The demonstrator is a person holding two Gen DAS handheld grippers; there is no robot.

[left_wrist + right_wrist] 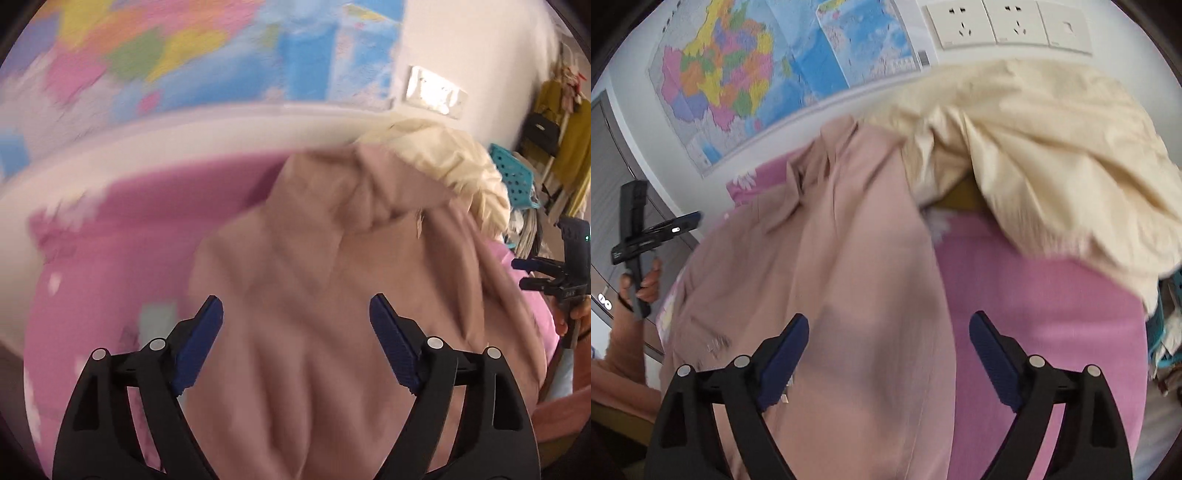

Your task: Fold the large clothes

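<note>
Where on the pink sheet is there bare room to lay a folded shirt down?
Free: the pink sheet between the tan shirt and the cream cloth, and the sheet left of the shirt toward the wall map. Crowded: the far corner, where both garments bunch together.

Home bedroom: pink bedsheet [1034, 314], wall map [738, 74], wall sockets [990, 22].

Matt dusty-pink cloth garment [827, 258] lies creased beside crumpled cream cloth [1052, 155] on a pink sheet [1052, 332].
</note>
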